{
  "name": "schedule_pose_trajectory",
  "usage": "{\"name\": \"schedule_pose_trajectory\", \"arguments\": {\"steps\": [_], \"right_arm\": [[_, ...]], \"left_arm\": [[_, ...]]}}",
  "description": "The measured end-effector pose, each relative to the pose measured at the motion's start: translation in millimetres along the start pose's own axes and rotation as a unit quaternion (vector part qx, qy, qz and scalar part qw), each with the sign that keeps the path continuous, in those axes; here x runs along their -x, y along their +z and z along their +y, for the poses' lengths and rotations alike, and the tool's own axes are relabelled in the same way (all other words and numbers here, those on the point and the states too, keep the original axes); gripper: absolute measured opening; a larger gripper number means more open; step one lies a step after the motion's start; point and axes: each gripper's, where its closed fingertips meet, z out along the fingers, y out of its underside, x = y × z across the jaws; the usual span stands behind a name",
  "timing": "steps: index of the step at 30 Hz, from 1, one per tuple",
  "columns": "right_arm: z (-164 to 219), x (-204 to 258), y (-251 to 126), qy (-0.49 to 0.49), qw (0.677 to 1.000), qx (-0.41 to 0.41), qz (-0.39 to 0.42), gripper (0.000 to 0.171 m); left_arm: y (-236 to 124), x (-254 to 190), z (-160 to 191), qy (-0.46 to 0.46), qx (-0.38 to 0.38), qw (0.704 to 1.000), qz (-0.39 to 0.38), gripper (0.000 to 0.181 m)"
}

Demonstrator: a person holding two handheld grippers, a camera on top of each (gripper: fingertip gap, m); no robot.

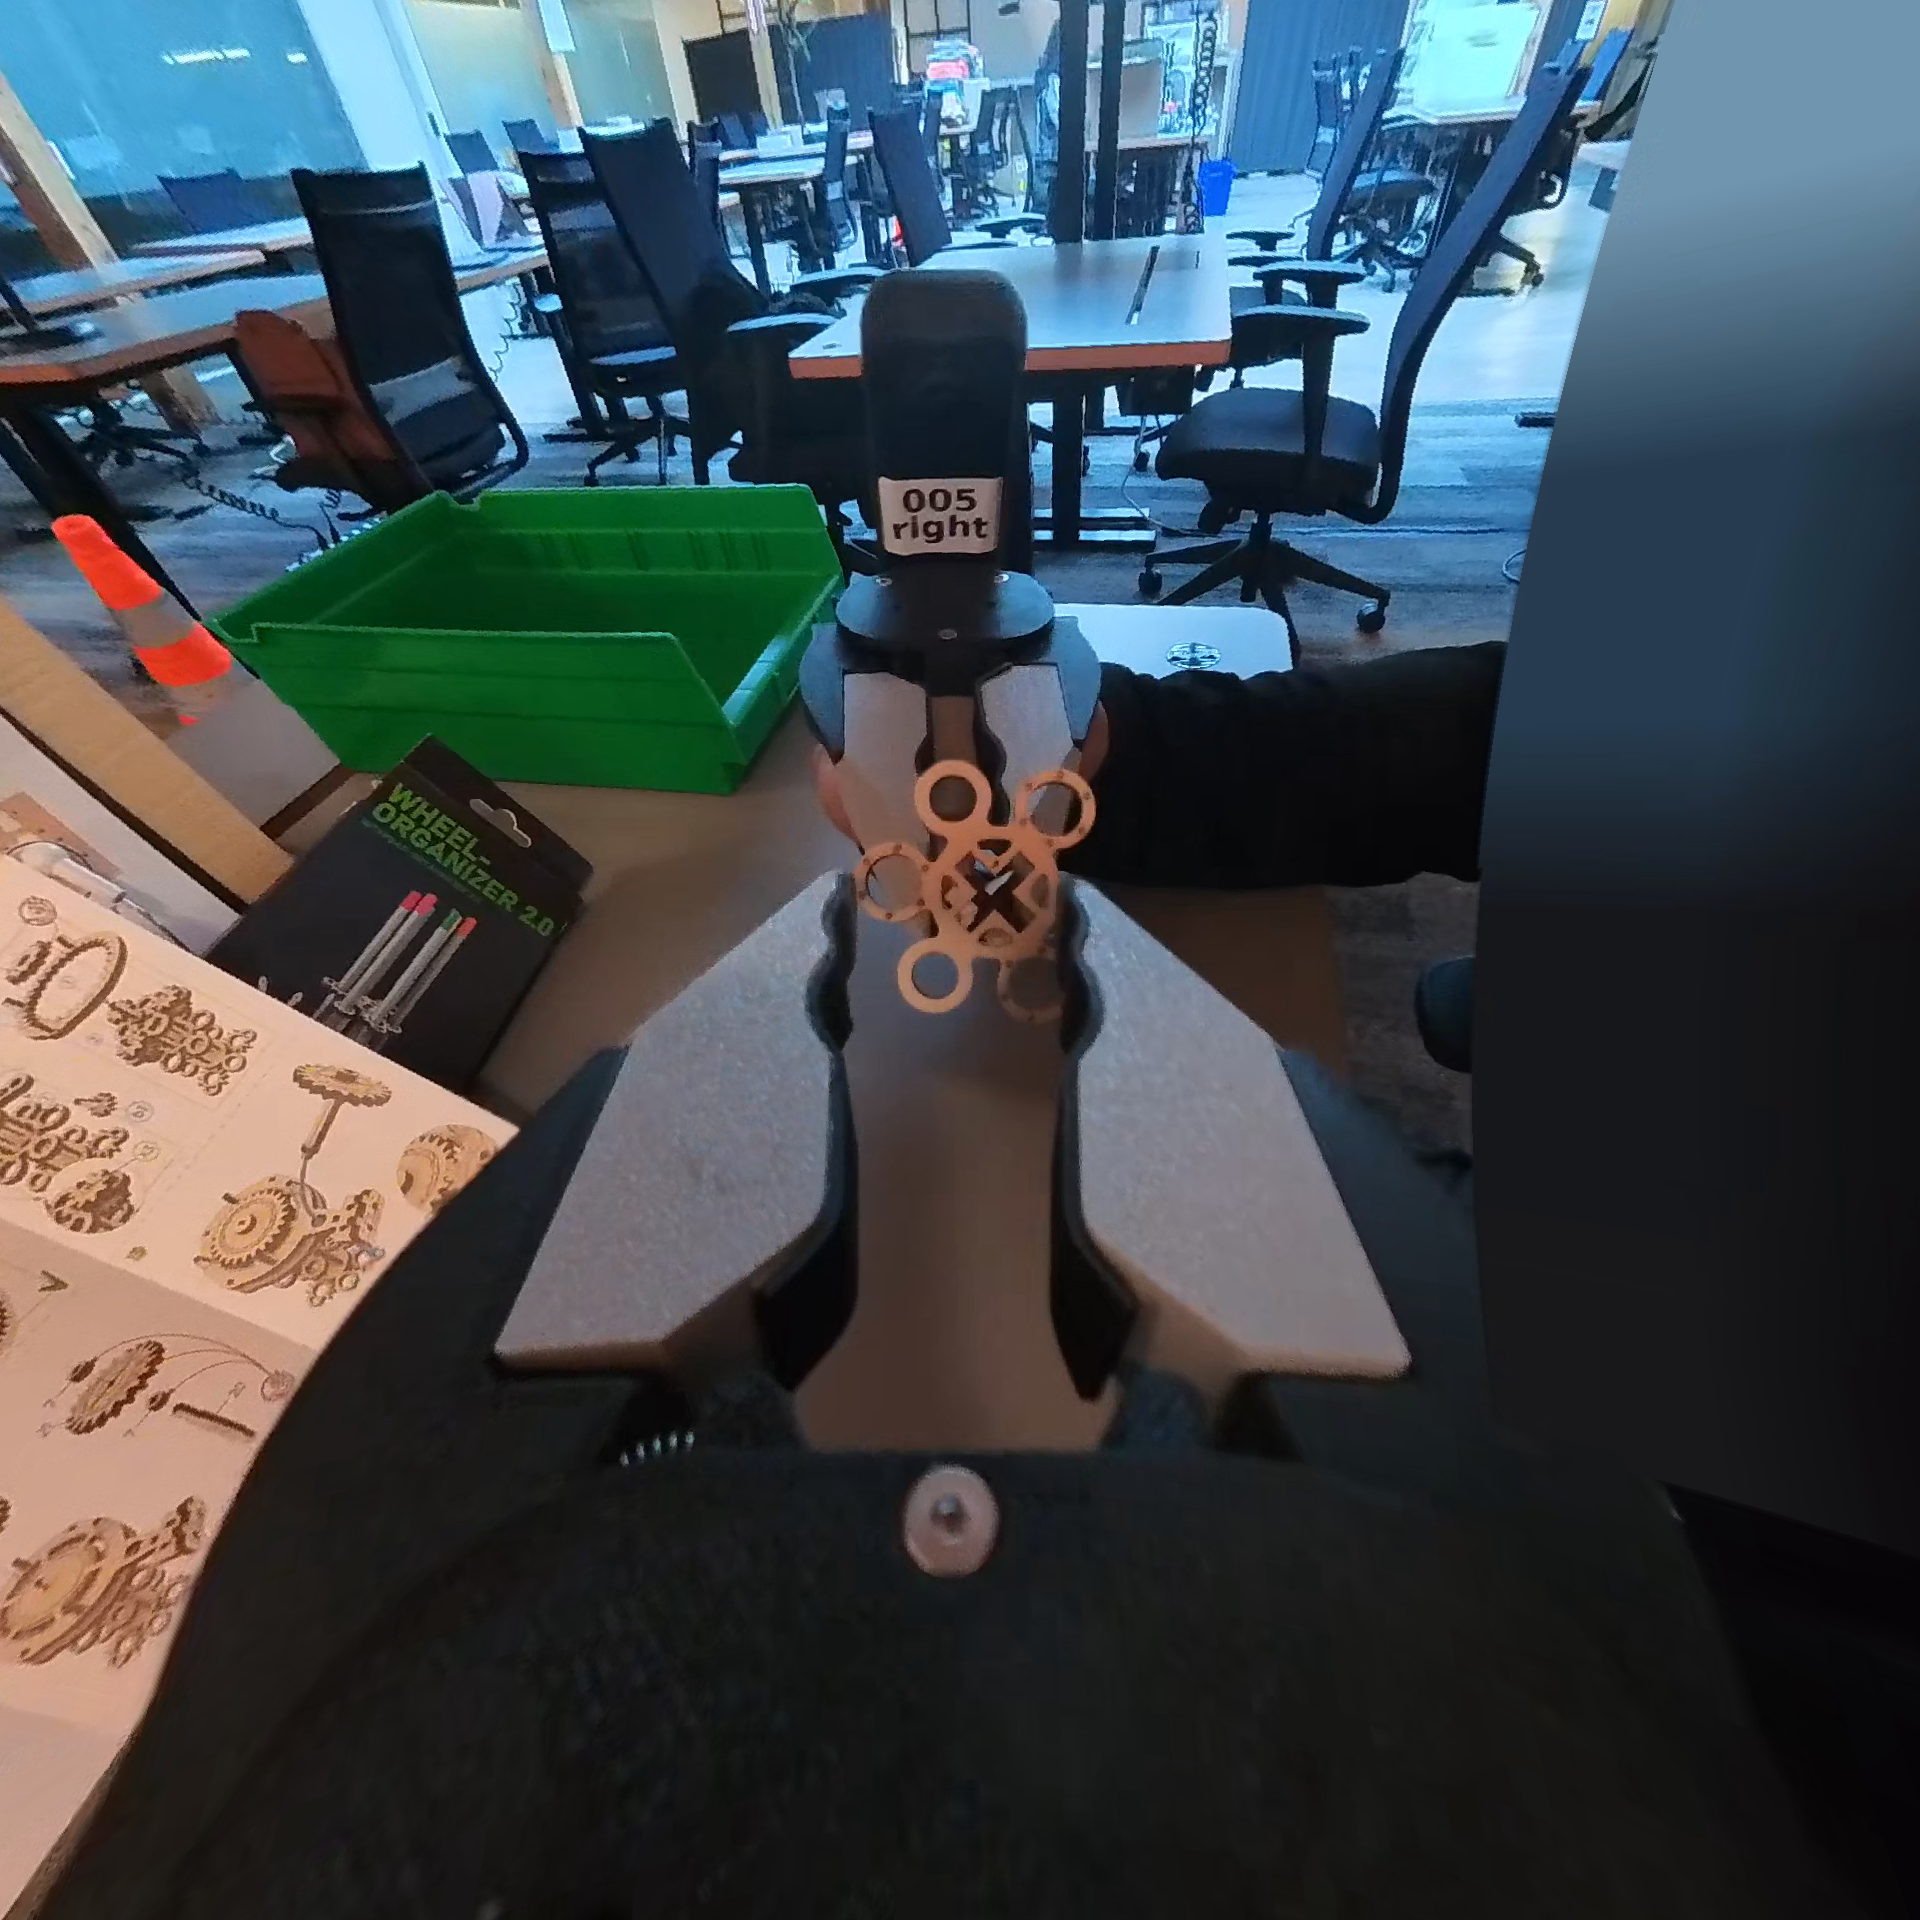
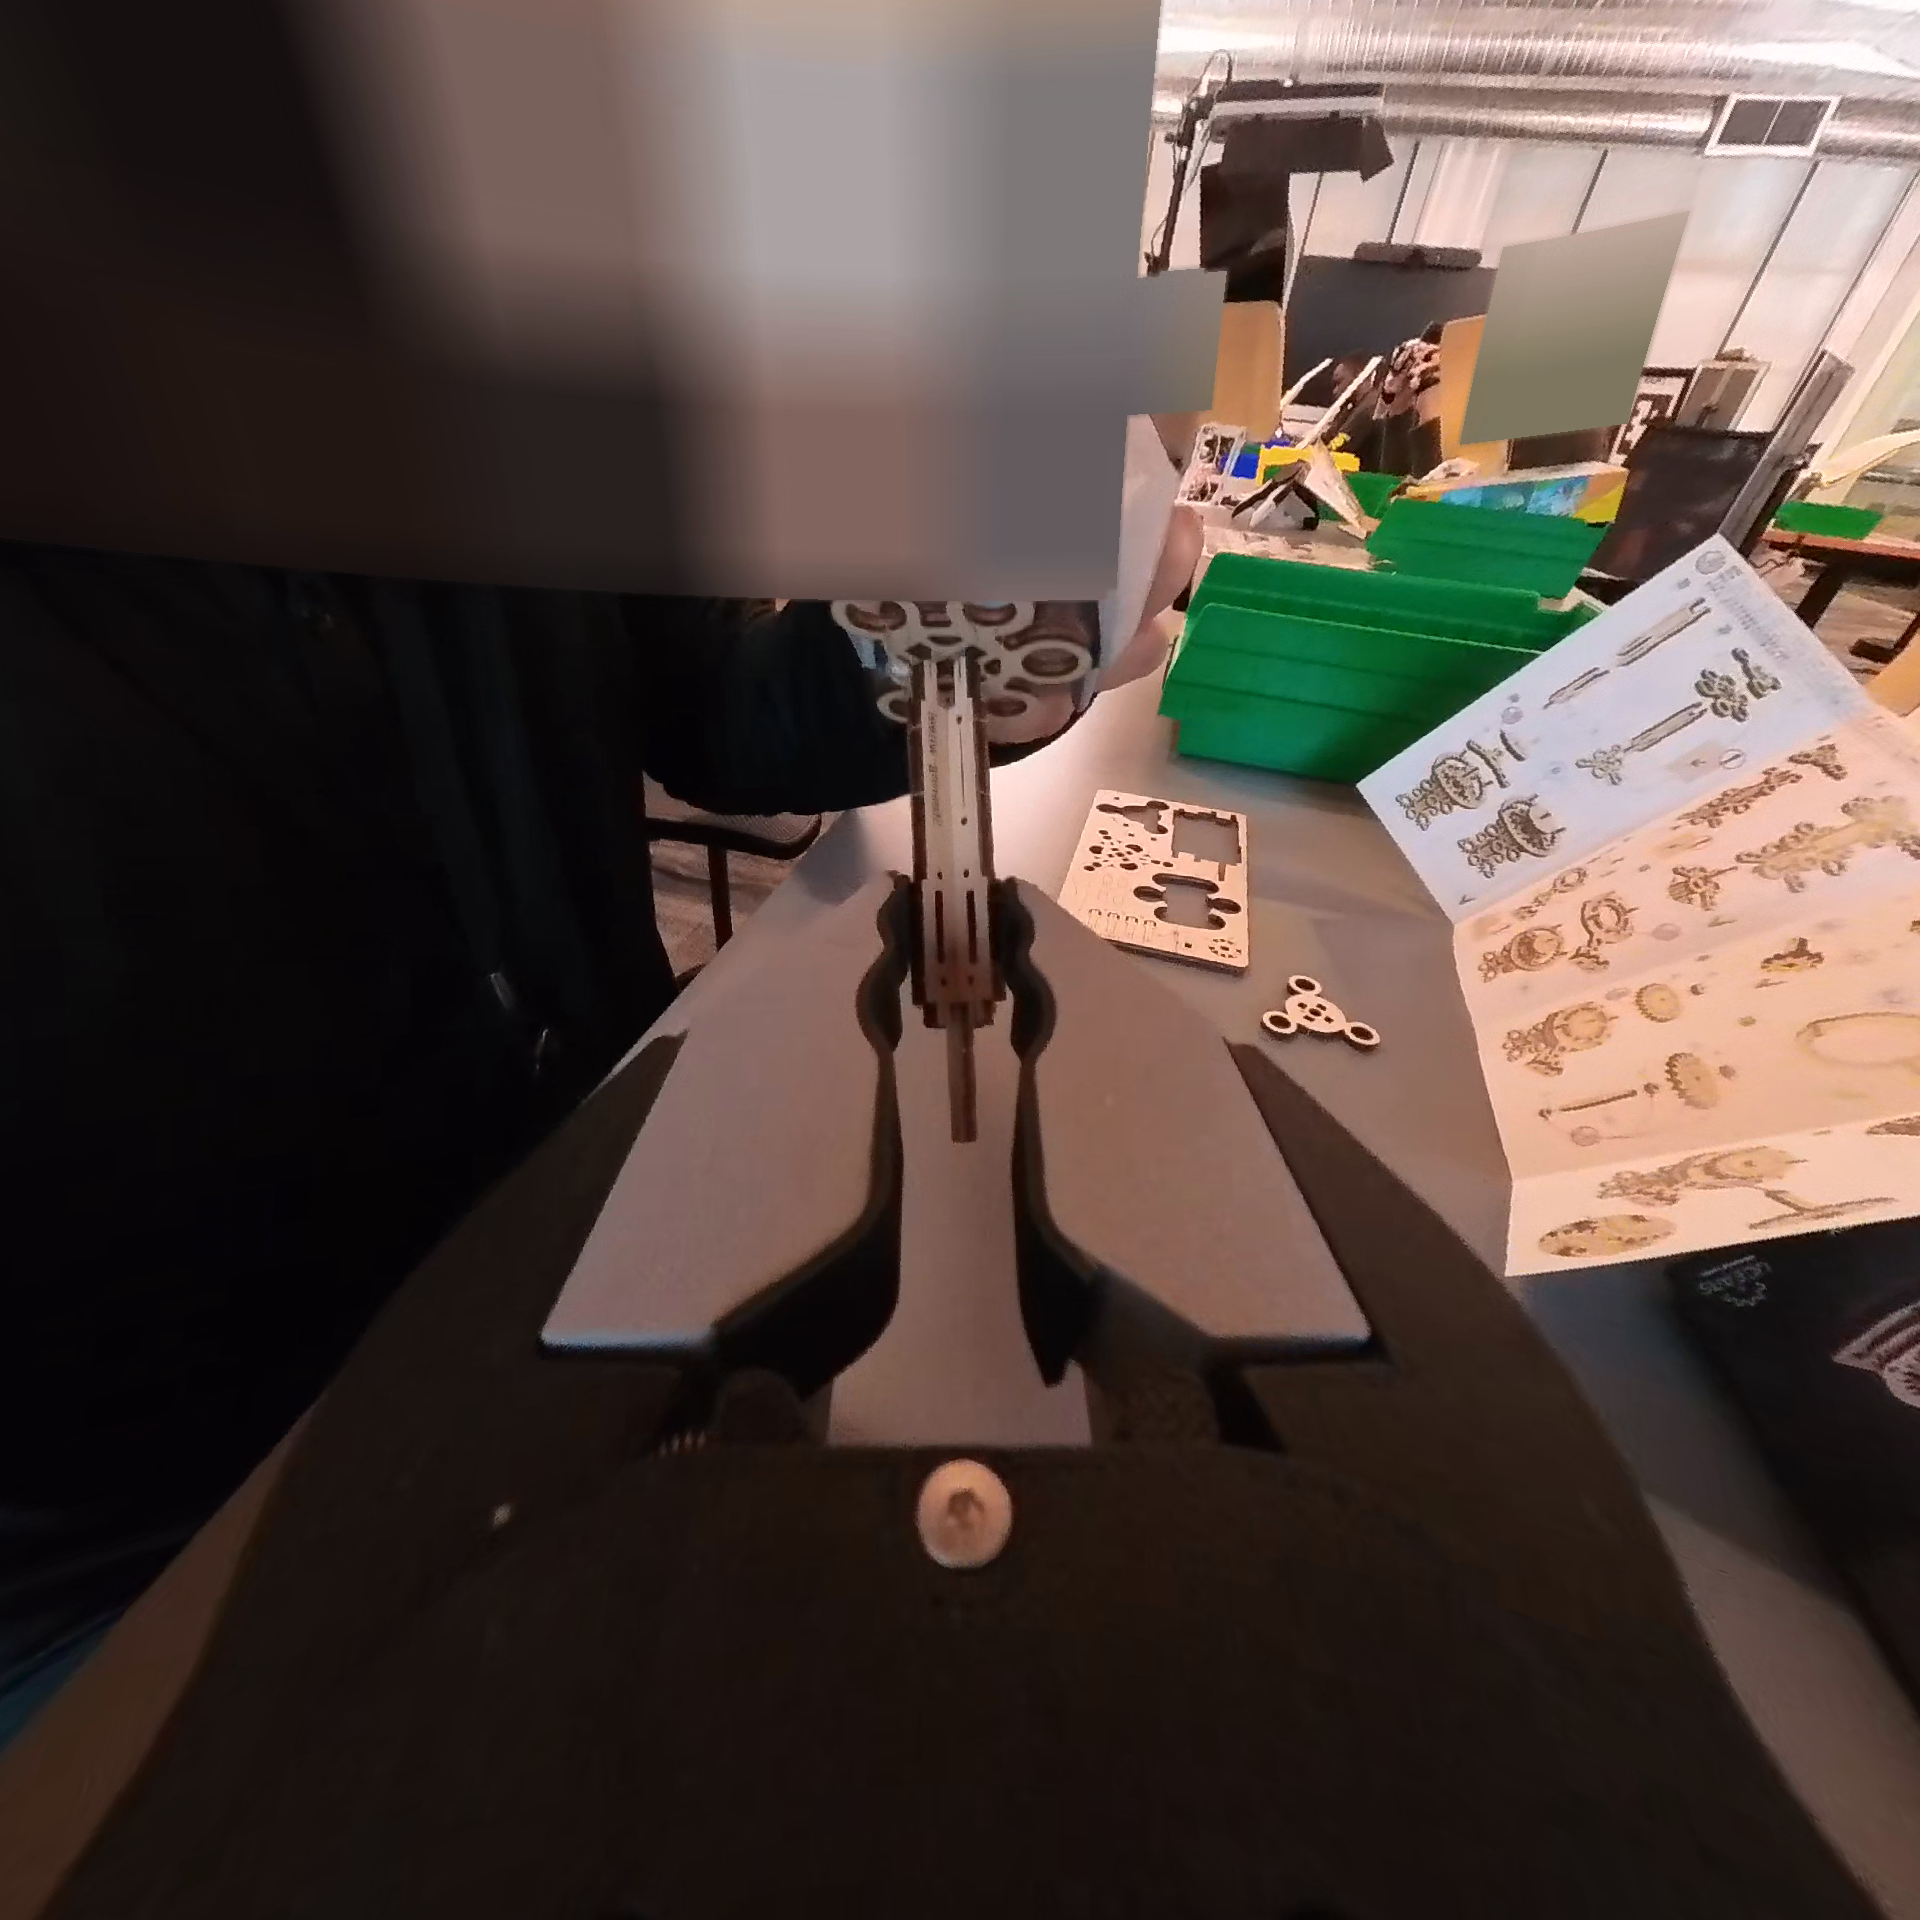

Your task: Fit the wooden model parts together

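Note:
A flat wooden plate with several rings [image 1: 977,935] sits on the far end of a slim wooden shaft [image 2: 948,831]. My right gripper [image 2: 951,899] is shut on the shaft's near part and holds it above the table. In the left wrist view the right gripper [image 1: 966,748] faces me, with the plate in front of it. My left gripper [image 1: 961,914] is closed in on the plate, its fingertips against the rings on both sides. In the right wrist view the plate [image 2: 935,644] shows at the shaft's tip, and a blur patch hides most of the left gripper.
A punched-out wooden sheet [image 2: 1158,894] and a small three-ring wooden piece [image 2: 1320,1013] lie on the grey table [image 2: 1299,1143]. Green bins [image 1: 540,644] stand at the back. An instruction sheet [image 1: 156,1143], a black box [image 1: 416,914] and an orange cone [image 1: 135,613] are to the left. Some 4 cm of space lies between my two pairs of fingers.

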Motion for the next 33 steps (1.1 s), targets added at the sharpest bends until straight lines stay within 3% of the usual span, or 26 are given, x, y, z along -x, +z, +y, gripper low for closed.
{"name": "schedule_pose_trajectory", "arguments": {"steps": [33], "right_arm": [[5.3, -5.4, 1.3, 0.014, 1.0, 0.004, 0.009, 0.013]], "left_arm": [[-2.0, 5.5, 10.3, -0.004, 0.023, 0.999, -0.028, 0.036]]}}
